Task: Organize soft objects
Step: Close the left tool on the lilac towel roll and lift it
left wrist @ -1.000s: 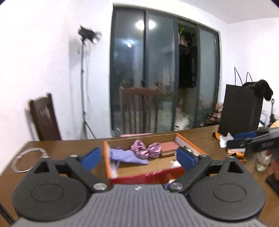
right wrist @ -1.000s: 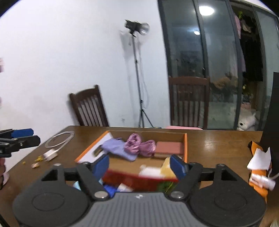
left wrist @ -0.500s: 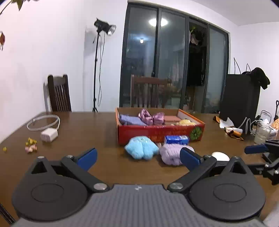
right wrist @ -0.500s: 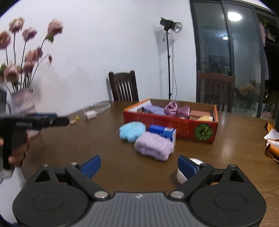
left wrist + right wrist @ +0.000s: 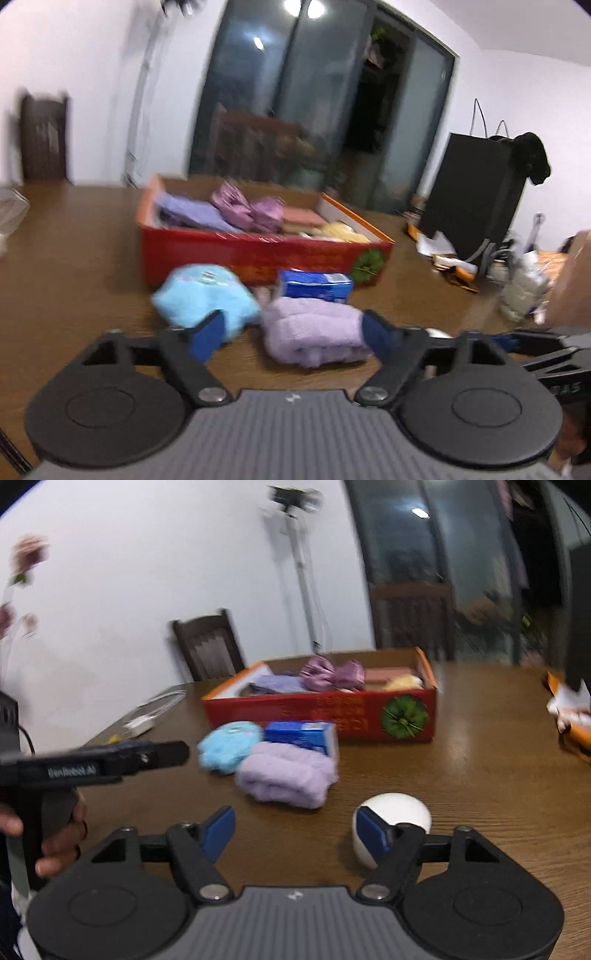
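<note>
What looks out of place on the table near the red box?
A blue carton and a white ball lie outside the red box, among the soft blue and lilac items; both look hard, not soft.

Both cameras ride low over the desk (image 5: 74,258), each looking forward and slightly downward along its own hand-held gripper. The left view sits close behind the lilac cloth bundle (image 5: 314,332), facing the red box (image 5: 258,254) and the glass doors beyond. The right view looks from further right (a little further back too), facing the same box (image 5: 332,716) with the white wall behind. They share the box, the bundle (image 5: 288,775) and the blue plush (image 5: 229,746); the left hand-held gripper (image 5: 159,755) shows in the right view.
</note>
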Tool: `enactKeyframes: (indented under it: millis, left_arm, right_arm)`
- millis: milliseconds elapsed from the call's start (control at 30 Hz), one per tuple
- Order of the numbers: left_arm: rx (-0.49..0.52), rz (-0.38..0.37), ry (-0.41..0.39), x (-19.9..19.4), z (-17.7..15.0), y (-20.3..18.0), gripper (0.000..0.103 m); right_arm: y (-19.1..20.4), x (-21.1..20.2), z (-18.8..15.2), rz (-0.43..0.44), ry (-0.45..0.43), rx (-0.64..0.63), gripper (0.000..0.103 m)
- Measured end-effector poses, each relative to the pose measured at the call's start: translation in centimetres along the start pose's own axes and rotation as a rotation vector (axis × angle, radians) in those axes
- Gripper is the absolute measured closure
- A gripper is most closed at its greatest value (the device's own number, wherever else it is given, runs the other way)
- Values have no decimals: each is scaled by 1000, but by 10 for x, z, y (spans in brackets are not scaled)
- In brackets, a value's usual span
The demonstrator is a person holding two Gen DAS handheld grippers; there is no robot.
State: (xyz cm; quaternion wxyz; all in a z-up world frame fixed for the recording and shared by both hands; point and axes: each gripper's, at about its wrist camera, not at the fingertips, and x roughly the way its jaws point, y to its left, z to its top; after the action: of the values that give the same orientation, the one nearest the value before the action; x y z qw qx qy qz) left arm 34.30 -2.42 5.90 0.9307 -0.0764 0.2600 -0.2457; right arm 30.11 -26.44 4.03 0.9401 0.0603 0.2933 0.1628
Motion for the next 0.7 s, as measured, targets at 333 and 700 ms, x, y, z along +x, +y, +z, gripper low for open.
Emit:
enactKeyframes:
  millis: [333, 700]
  left_arm:
    - [-199, -93, 162, 66, -6, 32, 72]
    - [-146, -125, 169, 61, -6, 24, 74]
  right_arm:
    - [-13, 74, 31, -60, 42, 62, 40]
    - [-7, 108, 31, 20, 113, 84, 70]
